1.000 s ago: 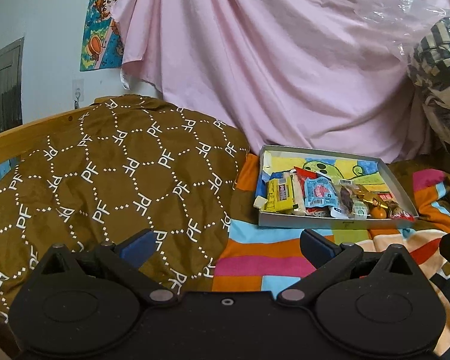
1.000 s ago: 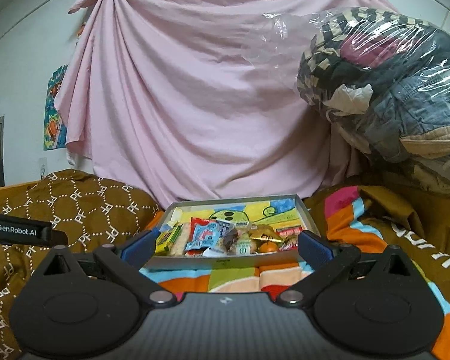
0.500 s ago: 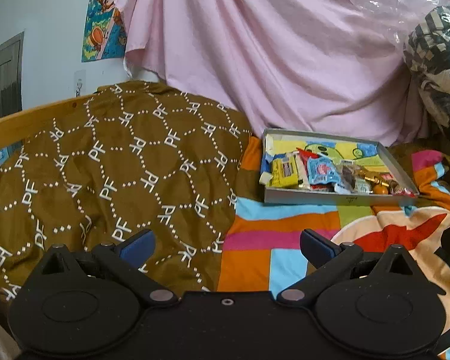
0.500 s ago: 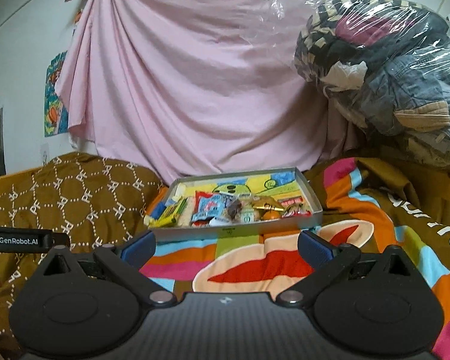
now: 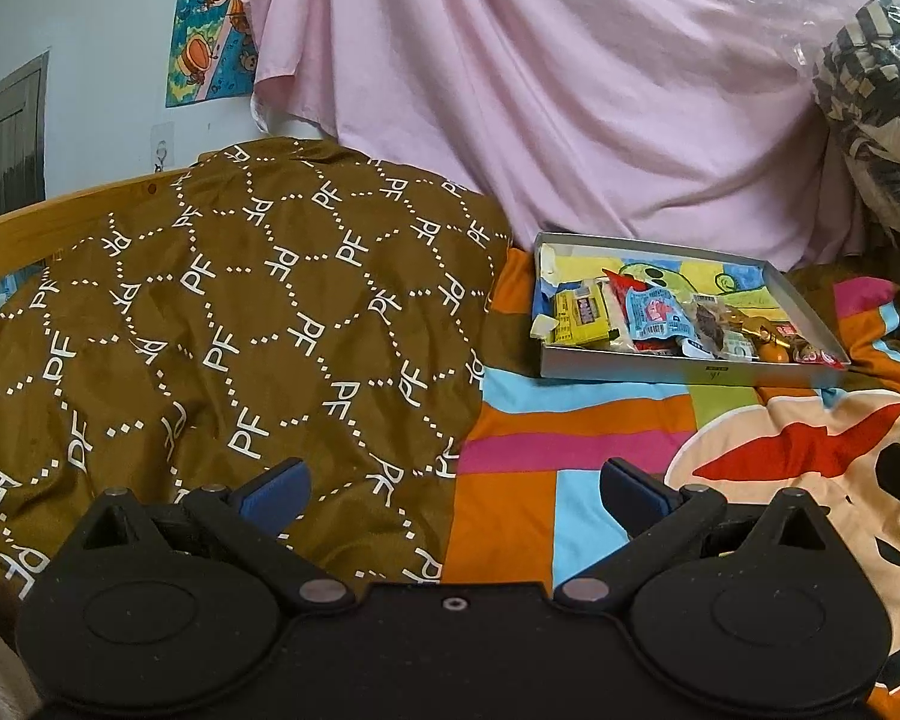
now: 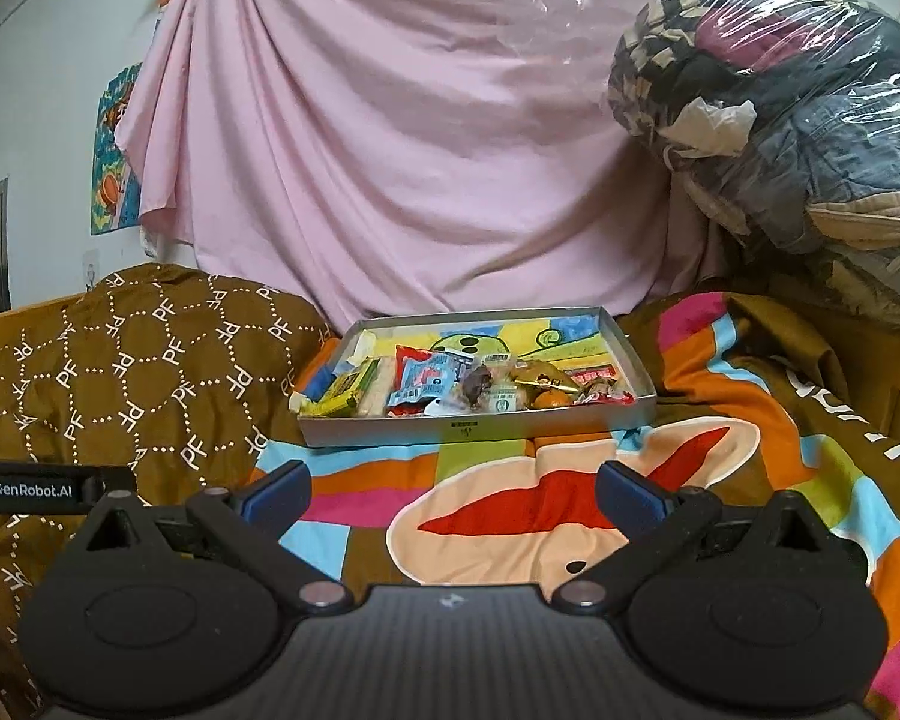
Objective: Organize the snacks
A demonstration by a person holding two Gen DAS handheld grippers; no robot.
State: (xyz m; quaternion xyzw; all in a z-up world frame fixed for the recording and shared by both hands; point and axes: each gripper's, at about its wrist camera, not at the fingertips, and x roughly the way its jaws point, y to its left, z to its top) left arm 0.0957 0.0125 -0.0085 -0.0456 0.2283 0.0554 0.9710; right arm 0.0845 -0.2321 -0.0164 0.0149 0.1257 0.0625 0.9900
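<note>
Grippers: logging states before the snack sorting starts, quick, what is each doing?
Left gripper: open, holding nothing.
Right gripper: open, holding nothing, short of the snack tray.

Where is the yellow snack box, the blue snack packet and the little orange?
yellow snack box (image 6: 347, 391), right wrist view, on its top face.
blue snack packet (image 6: 431, 383), right wrist view, on its front.
little orange (image 6: 551, 399), right wrist view, on its peel.
</note>
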